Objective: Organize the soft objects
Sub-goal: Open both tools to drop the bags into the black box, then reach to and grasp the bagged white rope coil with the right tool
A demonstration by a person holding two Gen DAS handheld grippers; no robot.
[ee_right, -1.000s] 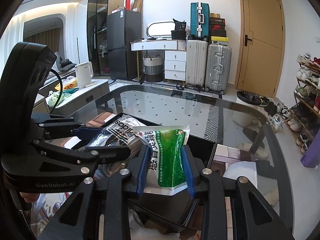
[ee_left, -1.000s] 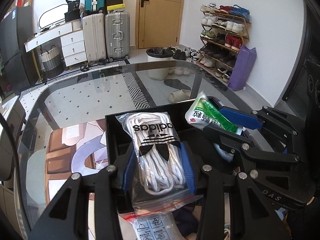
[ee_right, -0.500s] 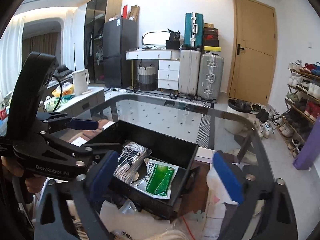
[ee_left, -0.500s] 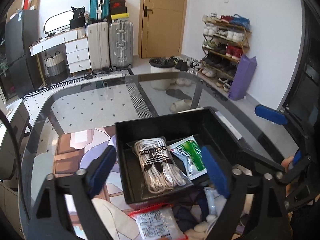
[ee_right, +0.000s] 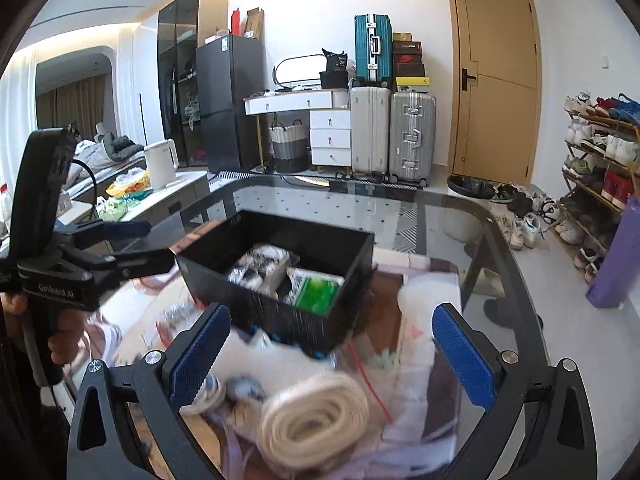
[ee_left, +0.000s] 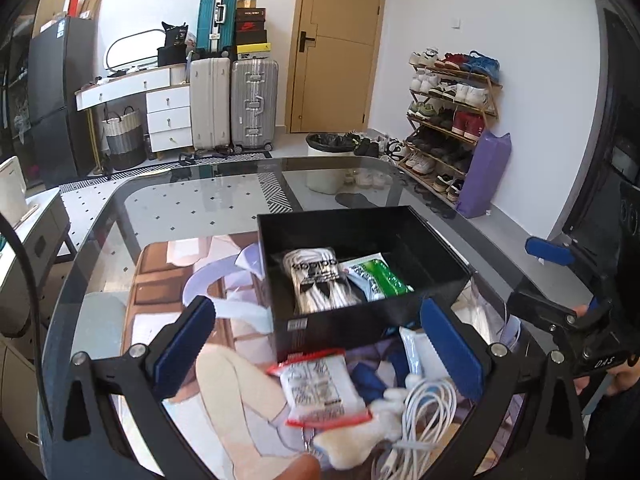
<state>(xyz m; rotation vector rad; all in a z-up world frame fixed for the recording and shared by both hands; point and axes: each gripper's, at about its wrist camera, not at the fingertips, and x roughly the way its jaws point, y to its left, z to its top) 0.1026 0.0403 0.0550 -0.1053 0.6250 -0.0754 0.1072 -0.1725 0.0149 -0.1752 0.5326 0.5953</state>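
Black, open-topped box (ee_left: 360, 312) now holds the bagged white laces (ee_left: 320, 284) and green packet (ee_left: 376, 278), just released as left gripper (ee_left: 316, 340) and right gripper (ee_right: 324, 352) sprang apart, empty, over loose items at the glass table's (ee_left: 168, 196) near edge.

A glass-topped table (ee_left: 168, 200) with a dark rounded rim carries a printed mat (ee_left: 168, 280) of brown and pale lilac. On the mat stands a black box (ee_left: 360, 320). Nearer the camera lie a red-edged packet (ee_left: 320, 392), a white cable coil (ee_left: 424, 420) and a cream rolled strap (ee_right: 316, 416) (blurred, perhaps webbing).
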